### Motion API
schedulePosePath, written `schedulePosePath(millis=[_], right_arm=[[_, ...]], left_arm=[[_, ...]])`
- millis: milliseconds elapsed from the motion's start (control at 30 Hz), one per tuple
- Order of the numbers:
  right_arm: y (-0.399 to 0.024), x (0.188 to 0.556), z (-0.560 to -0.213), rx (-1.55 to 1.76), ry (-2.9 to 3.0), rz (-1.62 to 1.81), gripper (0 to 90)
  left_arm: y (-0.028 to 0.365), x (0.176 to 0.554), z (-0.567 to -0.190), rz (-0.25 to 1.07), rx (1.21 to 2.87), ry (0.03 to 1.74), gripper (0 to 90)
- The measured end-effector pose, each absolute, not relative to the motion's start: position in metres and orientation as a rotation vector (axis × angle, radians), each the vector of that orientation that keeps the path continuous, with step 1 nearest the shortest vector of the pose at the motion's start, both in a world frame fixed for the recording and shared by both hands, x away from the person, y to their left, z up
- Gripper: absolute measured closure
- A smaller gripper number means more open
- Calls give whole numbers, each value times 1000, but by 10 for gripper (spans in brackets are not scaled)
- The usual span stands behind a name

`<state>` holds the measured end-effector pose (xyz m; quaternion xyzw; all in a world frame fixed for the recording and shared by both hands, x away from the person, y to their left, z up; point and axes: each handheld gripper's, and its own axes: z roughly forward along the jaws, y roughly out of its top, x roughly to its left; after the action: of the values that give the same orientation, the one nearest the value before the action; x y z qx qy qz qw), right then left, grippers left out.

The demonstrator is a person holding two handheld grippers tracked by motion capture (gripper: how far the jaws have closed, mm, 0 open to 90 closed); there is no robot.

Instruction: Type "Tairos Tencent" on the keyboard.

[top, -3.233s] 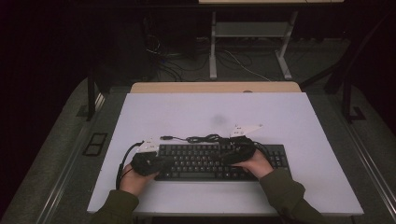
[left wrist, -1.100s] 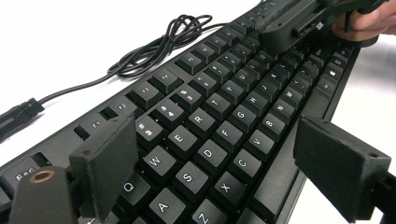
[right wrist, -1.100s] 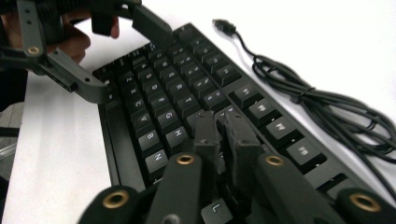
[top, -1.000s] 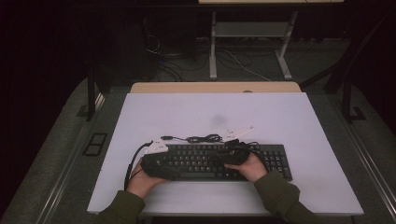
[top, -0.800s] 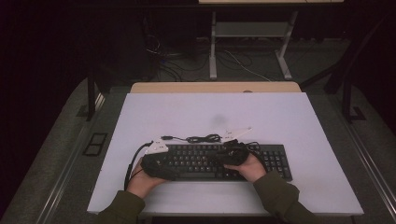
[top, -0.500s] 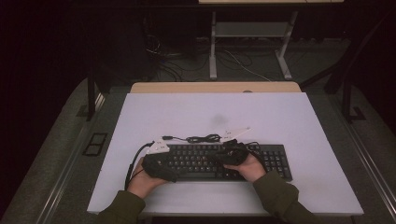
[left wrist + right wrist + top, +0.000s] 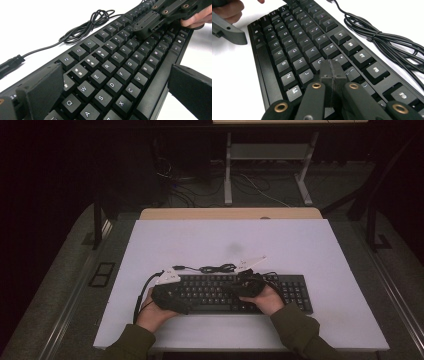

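At lower centre, the left gripper (image 7: 112, 92) is spreading its jaws wide astride the keyboard (image 7: 235, 292), while the right gripper (image 7: 332, 71), jaws pressed together, is touching the keys.

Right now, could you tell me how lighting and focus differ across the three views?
High view: dim, surroundings black, white table evenly lit. Left gripper view: bright, keyboard keys sharp, near jaws soft. Right gripper view: table overexposed, coiled cable crisp, closed jaws slightly blurred.
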<state>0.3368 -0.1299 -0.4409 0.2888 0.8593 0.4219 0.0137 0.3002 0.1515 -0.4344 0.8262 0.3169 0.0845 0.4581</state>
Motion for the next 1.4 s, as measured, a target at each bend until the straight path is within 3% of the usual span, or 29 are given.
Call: schedulePosePath(millis=[400,867,1033,1200,1400], right_arm=[[-136,338,-436,903,2651,1357,884],[-144,341,-432,920,2610,1454,561],[-148,342,-431,926,2593,1492,436],[-150,343,-431,931,2574,1515,355],[-150,343,-430,939,2559,1514,317]], left_arm=[[151,300,-434,216,2040,783,9],[153,300,-430,242,2026,782,163],[155,300,-427,242,2009,780,266],[154,302,-425,246,2005,774,356],[148,305,-425,252,2013,771,460]])
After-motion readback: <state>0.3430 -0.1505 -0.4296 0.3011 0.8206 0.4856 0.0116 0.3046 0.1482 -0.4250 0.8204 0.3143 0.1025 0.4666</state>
